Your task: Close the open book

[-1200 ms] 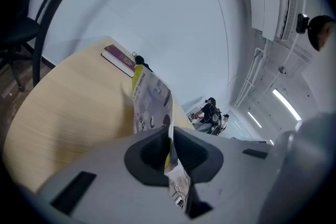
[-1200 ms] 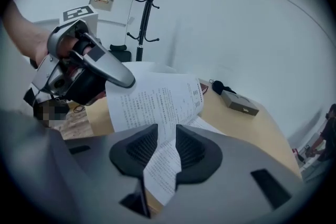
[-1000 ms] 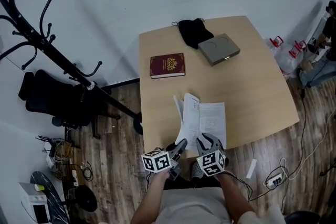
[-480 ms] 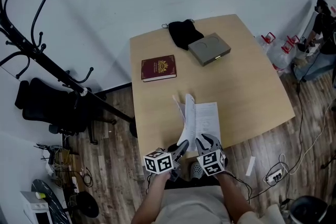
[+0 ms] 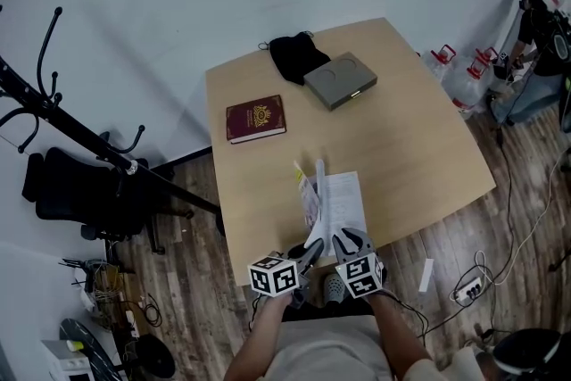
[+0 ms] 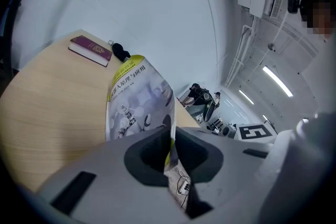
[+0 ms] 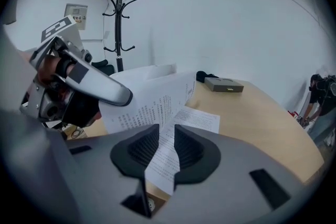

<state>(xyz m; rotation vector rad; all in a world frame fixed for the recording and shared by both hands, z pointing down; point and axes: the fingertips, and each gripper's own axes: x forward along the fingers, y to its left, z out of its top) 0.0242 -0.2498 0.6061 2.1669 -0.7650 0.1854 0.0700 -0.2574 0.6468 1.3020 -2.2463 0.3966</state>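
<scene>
Fingers [image 6: 144, 157] of our left gripper [image 6: 171, 150] are pressed together on the front cover [image 6: 137, 97] of the open book [image 5: 330, 202], which lies at the near edge of the bench [image 5: 419, 147]. We hold that cover raised, near upright, probably so that we can swing it over onto the flat right-hand page [image 5: 350, 208]. Our right gripper [image 7: 167, 150] has its fingers [image 7: 191, 152] slightly apart around a loose printed page [image 7: 160, 170]. We judge that it is steadying that leaf so it folds in cleanly, not pinching it. Compared with a second ago, the raised half stands steeper and nearer the flat half, so the spread looks narrower. Farther back, the red book [image 5: 256, 119] sits well apart, unmoved on the bench.
</scene>
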